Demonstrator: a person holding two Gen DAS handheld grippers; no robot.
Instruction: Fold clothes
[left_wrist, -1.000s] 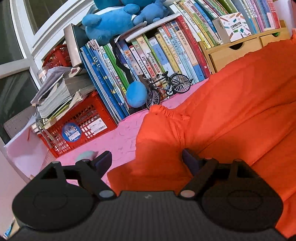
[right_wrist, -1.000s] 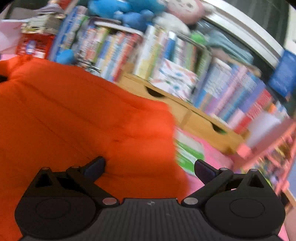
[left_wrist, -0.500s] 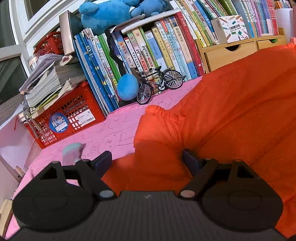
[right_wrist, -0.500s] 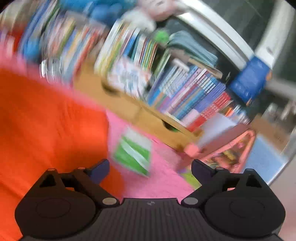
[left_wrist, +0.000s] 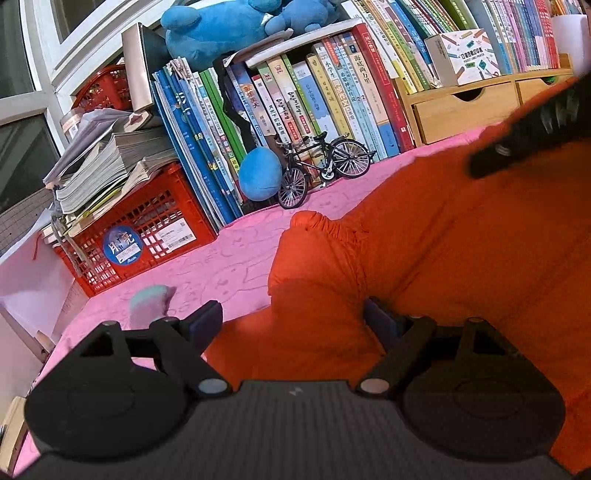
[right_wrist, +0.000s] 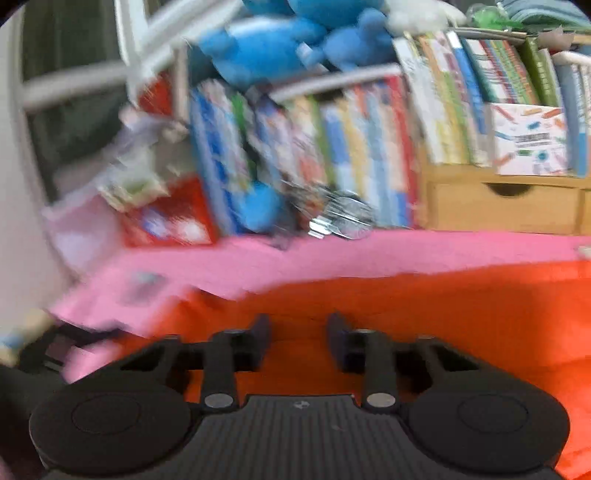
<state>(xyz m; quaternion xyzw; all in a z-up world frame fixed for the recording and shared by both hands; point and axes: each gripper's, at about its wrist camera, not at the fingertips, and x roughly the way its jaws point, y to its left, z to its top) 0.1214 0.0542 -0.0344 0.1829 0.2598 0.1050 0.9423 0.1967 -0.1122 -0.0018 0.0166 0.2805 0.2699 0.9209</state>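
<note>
While left gripper (left_wrist: 293, 319) jaws stand wide over near edge of orange garment (left_wrist: 443, 258), right gripper (right_wrist: 298, 338) jaws narrow, gap visible, nothing clamped. Garment spread on pink worktop (left_wrist: 221, 258), elastic hem bunched at left. Folding judged barely begun; most folds remain.

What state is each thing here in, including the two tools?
Left tool: open, over the orange garment.
Right tool: jaws closing, orange garment between them.
Orange garment: lying rumpled on the pink cover.
Wooden drawers: shut.
Toy bicycle: standing upright.
</note>
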